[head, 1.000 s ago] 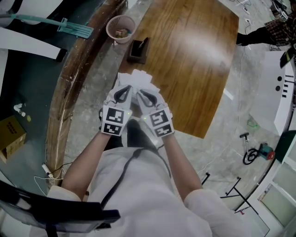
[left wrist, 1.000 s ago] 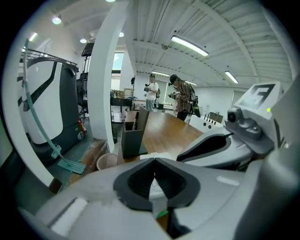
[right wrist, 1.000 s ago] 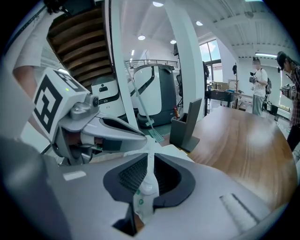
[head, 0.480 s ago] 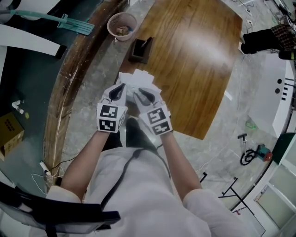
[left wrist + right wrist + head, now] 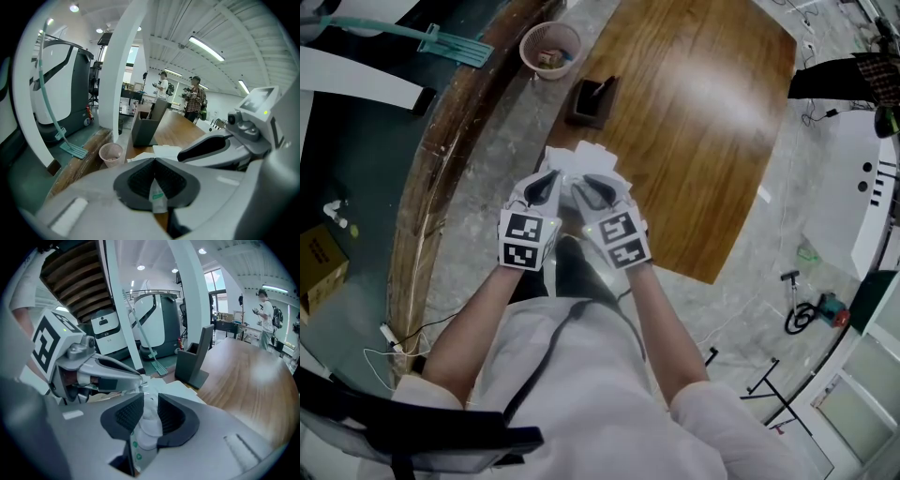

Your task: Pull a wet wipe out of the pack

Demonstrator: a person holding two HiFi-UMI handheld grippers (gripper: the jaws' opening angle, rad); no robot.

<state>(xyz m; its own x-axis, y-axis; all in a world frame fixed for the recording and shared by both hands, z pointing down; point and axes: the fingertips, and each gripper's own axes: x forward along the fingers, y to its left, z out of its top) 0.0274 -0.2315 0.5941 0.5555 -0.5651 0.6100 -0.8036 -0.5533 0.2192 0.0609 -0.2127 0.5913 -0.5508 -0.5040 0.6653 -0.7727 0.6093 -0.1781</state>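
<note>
Little differs from half a second ago: both tools remain close together at the centre of the head view, just in front of the person's chest, and the whole view has slid only slightly. The dark sleeve at the upper right edge now reaches further into the frame.

The left gripper [image 5: 154, 164] has its jaws pressed together on a thin white edge of the pack [image 5: 158, 198]. The right gripper [image 5: 150, 401] pinches the same pack, whose soft white body bulges up between its ribbed pads. The pack hangs between the two tools, above white sheets [image 5: 581, 161] that lie on the near edge of the wooden table [image 5: 703, 112].

The pack carries a green mark and green dots, too small to read. At upper left stand a pink basket [image 5: 550, 47] and a dark box [image 5: 591, 101].
</note>
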